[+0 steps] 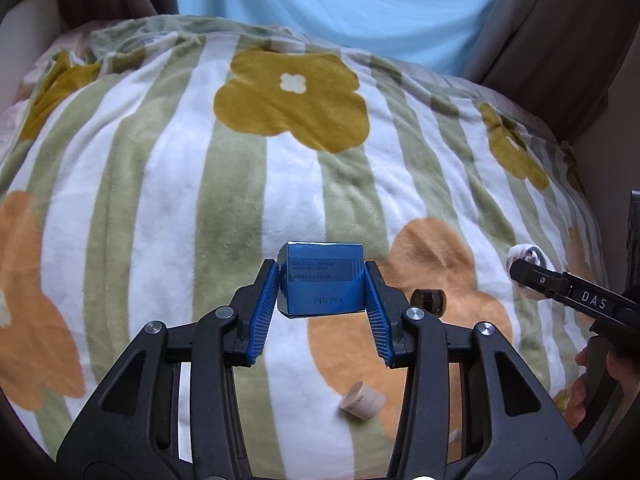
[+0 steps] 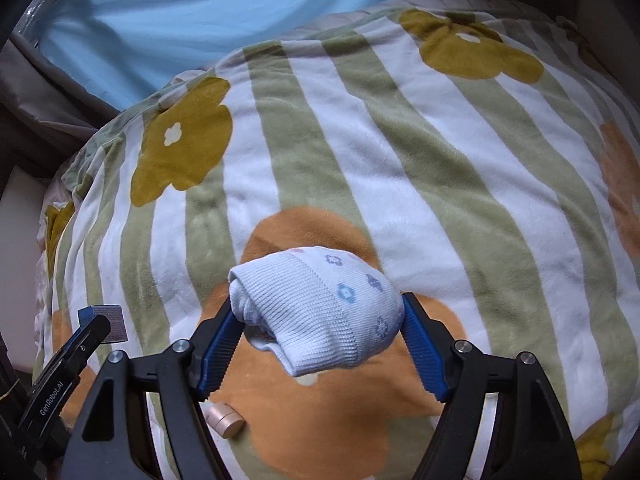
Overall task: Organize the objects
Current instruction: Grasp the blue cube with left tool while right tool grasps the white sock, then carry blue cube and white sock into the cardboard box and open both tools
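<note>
My left gripper [image 1: 322,280] is shut on a blue PROYA cream box [image 1: 323,280] and holds it above the flowered blanket [image 1: 240,184]. My right gripper [image 2: 318,312] is shut on a rolled white sock [image 2: 316,312] with small flower prints, held over an orange flower on the blanket [image 2: 360,140]. In the left wrist view the right gripper [image 1: 520,270] and the sock [image 1: 524,258] show at the right edge. In the right wrist view the left gripper [image 2: 94,326] and the box [image 2: 106,318] show at the lower left.
A small pink jar [image 1: 362,400] lies on its side on the blanket below the left gripper; it also shows in the right wrist view [image 2: 224,420]. A dark brown jar [image 1: 430,302] lies beside the left gripper's right finger. A blue curtain [image 1: 340,4] hangs behind the bed.
</note>
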Available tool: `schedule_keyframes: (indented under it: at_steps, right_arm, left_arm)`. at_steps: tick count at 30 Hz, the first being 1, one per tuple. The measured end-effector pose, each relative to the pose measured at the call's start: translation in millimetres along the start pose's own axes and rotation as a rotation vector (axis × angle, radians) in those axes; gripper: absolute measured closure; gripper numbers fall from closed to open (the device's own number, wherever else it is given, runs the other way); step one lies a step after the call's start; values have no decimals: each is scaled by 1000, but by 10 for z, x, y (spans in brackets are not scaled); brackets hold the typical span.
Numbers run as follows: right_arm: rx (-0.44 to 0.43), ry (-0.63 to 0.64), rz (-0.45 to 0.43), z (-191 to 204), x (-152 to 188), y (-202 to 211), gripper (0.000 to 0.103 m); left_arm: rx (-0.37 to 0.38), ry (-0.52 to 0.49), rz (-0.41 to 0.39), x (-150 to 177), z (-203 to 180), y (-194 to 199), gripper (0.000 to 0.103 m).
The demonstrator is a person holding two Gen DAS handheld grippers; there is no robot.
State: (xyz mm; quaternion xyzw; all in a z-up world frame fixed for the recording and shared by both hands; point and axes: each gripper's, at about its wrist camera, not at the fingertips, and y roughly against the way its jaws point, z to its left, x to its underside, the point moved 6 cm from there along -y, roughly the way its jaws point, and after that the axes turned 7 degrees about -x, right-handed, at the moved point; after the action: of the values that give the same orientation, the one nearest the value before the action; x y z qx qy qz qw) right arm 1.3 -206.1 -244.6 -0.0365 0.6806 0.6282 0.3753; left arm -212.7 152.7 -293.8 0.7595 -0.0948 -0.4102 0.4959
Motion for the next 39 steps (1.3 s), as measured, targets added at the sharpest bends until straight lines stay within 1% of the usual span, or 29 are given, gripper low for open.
schedule_keyframes:
  at_steps: [4, 8, 14, 21, 28, 33, 34, 39]
  right_arm:
    - [-31, 58, -22, 114, -1, 313, 30]
    - [-64, 128, -55, 240, 77, 636, 30]
    - [-100, 216, -69, 317, 350, 1029, 30]
    - [-117, 309, -38, 260, 775, 1330, 30]
    - [-128, 353, 9, 152, 1187, 1490, 30]
    - [-129, 372, 56, 69, 1507, 1507, 30]
    - [-112, 321, 39, 36, 1556, 1489, 30]
    - [-101, 309, 101, -93, 1889, 1331, 30]
  left_arm:
    - [2, 6, -38, 47, -13, 393, 64]
    - [-1, 6, -59, 189, -53, 743, 64]
    - [-5, -10, -66, 611, -160, 1169, 64]
    - [-2, 5, -45, 1184, -261, 1525, 64]
    - [-1, 16, 1, 1723, -348, 1710, 64]
    - [-8, 20, 52, 2125, -362, 1670, 64]
    - [-7, 24, 63, 2205, -369, 1649, 64]
    - [-11, 12, 107, 2582, -431, 1558, 64]
